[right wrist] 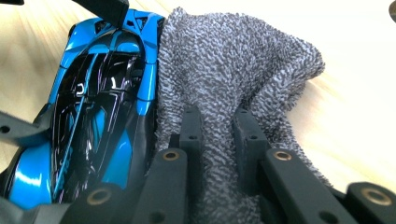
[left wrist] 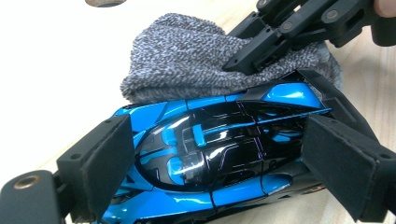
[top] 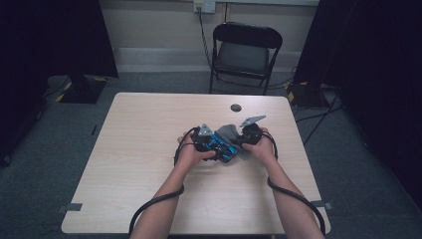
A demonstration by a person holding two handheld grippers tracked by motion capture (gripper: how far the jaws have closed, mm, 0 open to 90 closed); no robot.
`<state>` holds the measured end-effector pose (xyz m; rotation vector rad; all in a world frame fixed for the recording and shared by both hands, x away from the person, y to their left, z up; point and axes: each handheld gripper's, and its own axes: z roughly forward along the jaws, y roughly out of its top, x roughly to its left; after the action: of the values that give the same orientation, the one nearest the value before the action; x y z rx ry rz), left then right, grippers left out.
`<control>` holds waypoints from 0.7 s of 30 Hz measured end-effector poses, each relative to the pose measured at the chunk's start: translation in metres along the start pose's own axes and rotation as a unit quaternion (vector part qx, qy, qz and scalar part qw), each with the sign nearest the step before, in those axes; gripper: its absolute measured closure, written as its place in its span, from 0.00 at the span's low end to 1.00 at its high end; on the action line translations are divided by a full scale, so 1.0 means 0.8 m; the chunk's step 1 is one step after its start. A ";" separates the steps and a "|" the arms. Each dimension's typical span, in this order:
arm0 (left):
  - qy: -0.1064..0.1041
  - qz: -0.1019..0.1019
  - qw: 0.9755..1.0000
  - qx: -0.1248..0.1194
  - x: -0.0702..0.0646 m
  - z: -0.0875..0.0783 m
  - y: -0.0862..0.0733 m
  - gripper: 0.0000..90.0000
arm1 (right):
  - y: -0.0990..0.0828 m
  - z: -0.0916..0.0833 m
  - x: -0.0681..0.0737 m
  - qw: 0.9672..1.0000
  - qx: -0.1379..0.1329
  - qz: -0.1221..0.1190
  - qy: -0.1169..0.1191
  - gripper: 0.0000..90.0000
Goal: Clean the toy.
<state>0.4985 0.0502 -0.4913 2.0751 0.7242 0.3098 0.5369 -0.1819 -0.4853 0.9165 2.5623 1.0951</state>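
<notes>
Toy car (left wrist: 219, 154), blue and black, lies near the middle of the table (top: 149, 149), and the left gripper (left wrist: 210, 172) has its pads against both ends of it, probably to keep it steady for wiping. To its right, the right gripper (right wrist: 218, 135) is pinched closed on a fold of the grey cloth (right wrist: 233, 70), which touches the car's side. Both are well away from the table edges, with free room all around.

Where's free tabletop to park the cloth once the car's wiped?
Bare wood on the table left of the left gripper, and along the far edge beyond the small dark disc. Crowded at centre: blue toy car, grey cloth, right gripper.
</notes>
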 end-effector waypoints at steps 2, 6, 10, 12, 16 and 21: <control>0.000 0.000 1.000 -0.001 0.000 0.000 0.000 0.11 | -0.002 -0.002 0.000 1.000 -0.001 -0.002 -0.001 0.85; 0.001 -0.001 1.000 -0.001 0.000 0.000 0.000 0.11 | -0.006 -0.005 0.000 1.000 -0.004 0.000 0.001 0.85; 0.000 -0.001 1.000 -0.001 0.000 0.000 0.000 0.11 | -0.011 -0.009 0.001 1.000 -0.004 -0.001 0.000 0.85; 0.000 0.000 1.000 0.000 0.000 0.000 0.000 0.11 | -0.012 -0.011 0.000 1.000 -0.004 0.000 0.000 0.85; 0.000 -0.001 1.000 0.002 0.000 0.000 0.001 0.11 | -0.016 -0.015 0.000 1.000 -0.004 -0.002 0.000 0.85; 0.000 0.000 1.000 0.002 0.000 0.000 0.001 0.11 | -0.021 -0.019 0.000 1.000 -0.008 0.000 0.001 0.85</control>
<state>0.4990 0.0500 -0.4908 2.0799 0.7248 0.3085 0.5225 -0.1997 -0.4868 0.9124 2.5512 1.1165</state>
